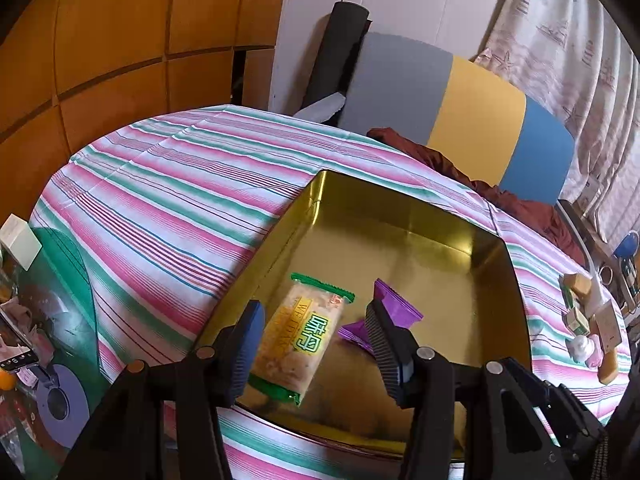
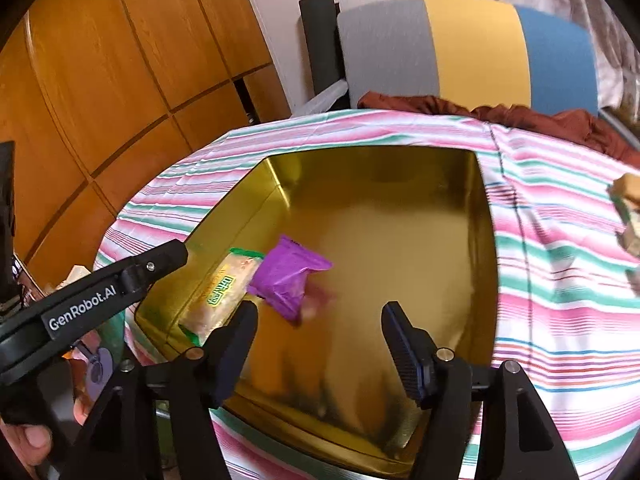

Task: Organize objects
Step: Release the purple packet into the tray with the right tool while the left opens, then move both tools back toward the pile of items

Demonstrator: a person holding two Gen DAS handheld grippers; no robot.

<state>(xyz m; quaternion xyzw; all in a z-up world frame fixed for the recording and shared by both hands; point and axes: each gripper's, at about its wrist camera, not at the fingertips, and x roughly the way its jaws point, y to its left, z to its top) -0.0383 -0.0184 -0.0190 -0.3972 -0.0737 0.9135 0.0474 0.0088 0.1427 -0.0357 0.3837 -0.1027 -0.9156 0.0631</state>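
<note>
A gold tin (image 1: pixel 400 216) stands open on the striped tablecloth (image 1: pixel 160 200). A yellow snack packet with green ends (image 1: pixel 300 340) lies flat in its near left part. A purple packet (image 1: pixel 396 312) sits beside it, partly behind one finger. My left gripper (image 1: pixel 314 320) hangs open above the yellow packet, pads clear of it. In the right wrist view the same tin (image 2: pixel 360 168) holds the yellow packet (image 2: pixel 224 296) and the purple packet (image 2: pixel 288 280), which looks blurred and lies partly on the yellow one. My right gripper (image 2: pixel 320 312) stands open just behind the purple packet, with nothing between its pads.
Several small snacks (image 1: pixel 580 312) lie on the cloth to the right of the tin. A chair with a grey, yellow and blue back (image 1: pixel 472 120) and a dark red cloth (image 1: pixel 440 160) stand behind the table. The left gripper's frame (image 2: pixel 112 292) reaches in from the left, with a hand (image 2: pixel 28 440) below.
</note>
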